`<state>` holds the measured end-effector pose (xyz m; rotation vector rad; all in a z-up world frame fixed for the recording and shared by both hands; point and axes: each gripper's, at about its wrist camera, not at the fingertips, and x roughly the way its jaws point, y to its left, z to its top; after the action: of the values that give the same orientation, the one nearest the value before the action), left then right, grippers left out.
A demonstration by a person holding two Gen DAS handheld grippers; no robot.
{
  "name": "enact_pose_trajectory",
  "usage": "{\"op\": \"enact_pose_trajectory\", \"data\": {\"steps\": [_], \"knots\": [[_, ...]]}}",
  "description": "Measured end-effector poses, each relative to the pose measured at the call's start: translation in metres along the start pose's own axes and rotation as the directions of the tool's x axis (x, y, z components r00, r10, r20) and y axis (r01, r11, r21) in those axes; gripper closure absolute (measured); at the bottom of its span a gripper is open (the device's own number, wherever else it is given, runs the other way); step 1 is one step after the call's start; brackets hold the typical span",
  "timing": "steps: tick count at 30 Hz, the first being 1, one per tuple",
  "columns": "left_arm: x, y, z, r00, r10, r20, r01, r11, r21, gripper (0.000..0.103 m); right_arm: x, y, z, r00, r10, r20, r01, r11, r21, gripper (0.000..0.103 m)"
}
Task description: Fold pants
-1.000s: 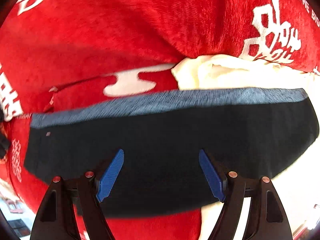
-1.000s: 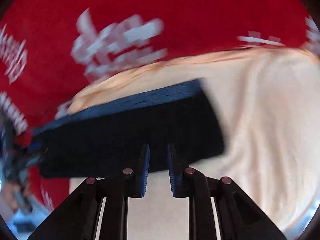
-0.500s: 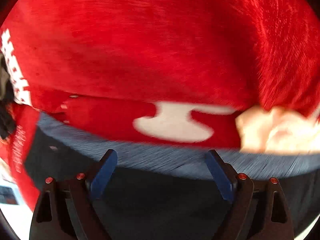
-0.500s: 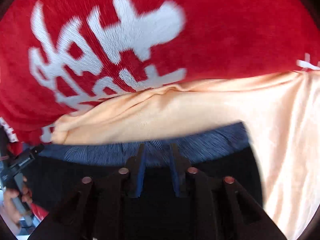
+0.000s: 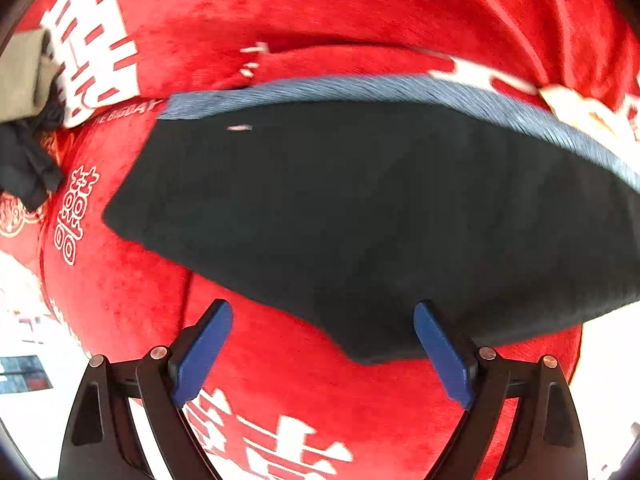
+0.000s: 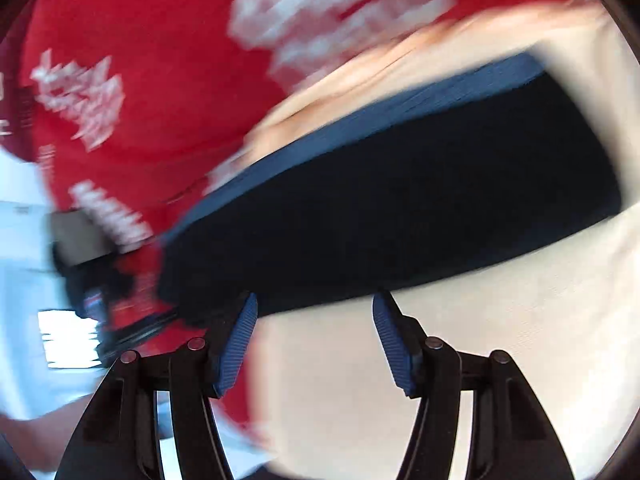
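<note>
The folded dark pants (image 5: 380,208) with a blue-grey waistband (image 5: 360,88) lie flat on a red blanket with white characters (image 5: 280,8). My left gripper (image 5: 324,344) hangs open just short of the pants' near edge, nothing between its blue pads. In the right wrist view, which is blurred by motion, the same pants (image 6: 400,208) lie partly on a cream cloth (image 6: 480,340). My right gripper (image 6: 314,340) is open and empty, just in front of the pants' near edge.
A cream cloth (image 5: 580,108) pokes out beyond the waistband at the right. A dark garment and a grey cloth (image 5: 24,128) sit at the far left. The other gripper and a hand (image 6: 92,272) show at the left of the right wrist view.
The right gripper was shut and is now open. Both grippers pushed forward over the pants half a second ago and have since pulled back clear of the near edge. The left stayed open.
</note>
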<state>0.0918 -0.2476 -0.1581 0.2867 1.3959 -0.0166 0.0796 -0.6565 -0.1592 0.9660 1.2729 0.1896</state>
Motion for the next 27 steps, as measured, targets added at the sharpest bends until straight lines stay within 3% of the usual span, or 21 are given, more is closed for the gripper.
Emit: {"op": "enact_pose_trajectory", "data": {"steps": [4, 6, 10, 12, 14, 16, 17, 21, 22, 23, 24, 27], "knots": [[0.009, 0.048, 0.015, 0.999, -0.022, 0.031, 0.024, 0.999, -0.045, 0.01, 0.099, 0.066, -0.022, 0.984, 0.152, -0.095, -0.151, 0.988, 0.021, 0.039], [0.015, 0.074, 0.025, 0.999, -0.01, 0.04, 0.012, 0.998, -0.056, 0.01, 0.129, 0.08, -0.047, 0.972, 0.209, -0.108, -0.202, 0.977, 0.067, 0.039], [0.038, 0.118, 0.056, 0.993, 0.034, 0.116, -0.034, 0.999, -0.006, 0.01, 0.185, 0.1, -0.08, 0.96, 0.26, -0.099, -0.243, 0.957, 0.162, 0.039], [0.065, 0.133, 0.067, 0.988, 0.083, 0.127, -0.087, 0.996, 0.03, 0.01, 0.202, 0.104, -0.087, 0.967, 0.236, -0.092, -0.217, 0.96, 0.177, 0.039], [0.096, 0.145, 0.07, 0.989, 0.114, 0.09, -0.119, 0.992, 0.047, 0.01, 0.202, 0.1, -0.098, 0.972, 0.221, -0.074, -0.204, 0.96, 0.191, 0.04], [0.115, 0.157, 0.066, 0.996, 0.058, 0.064, -0.06, 0.998, 0.028, 0.008, 0.199, 0.1, -0.098, 0.975, 0.215, -0.05, -0.203, 0.961, 0.188, 0.04], [0.117, 0.161, 0.063, 0.995, 0.047, 0.082, -0.049, 0.999, 0.012, 0.001, 0.198, 0.1, -0.096, 0.977, 0.211, -0.043, -0.2, 0.963, 0.183, 0.04], [0.122, 0.172, 0.061, 0.995, 0.006, 0.098, -0.005, 1.0, -0.008, 0.0, 0.199, 0.097, -0.085, 0.98, 0.197, -0.024, -0.188, 0.961, 0.205, 0.041], [0.123, 0.175, 0.061, 0.995, 0.0, 0.096, 0.0, 1.0, -0.006, 0.0, 0.202, 0.095, -0.08, 0.981, 0.194, -0.02, -0.184, 0.954, 0.237, 0.051], [0.123, 0.175, 0.062, 0.996, 0.0, 0.092, -0.001, 1.0, 0.004, 0.0, 0.208, 0.098, -0.075, 0.986, 0.162, -0.027, -0.15, 0.954, 0.259, 0.09], [0.123, 0.176, 0.062, 0.996, 0.002, 0.09, -0.003, 1.0, 0.011, 0.0, 0.212, 0.1, -0.07, 0.991, 0.129, -0.041, -0.114, 0.957, 0.267, 0.094], [0.122, 0.179, 0.056, 0.996, 0.005, 0.091, -0.008, 0.999, 0.033, 0.0, 0.199, 0.121, -0.072, 0.993, 0.117, -0.008, -0.113, 0.972, 0.206, 0.095]]}}
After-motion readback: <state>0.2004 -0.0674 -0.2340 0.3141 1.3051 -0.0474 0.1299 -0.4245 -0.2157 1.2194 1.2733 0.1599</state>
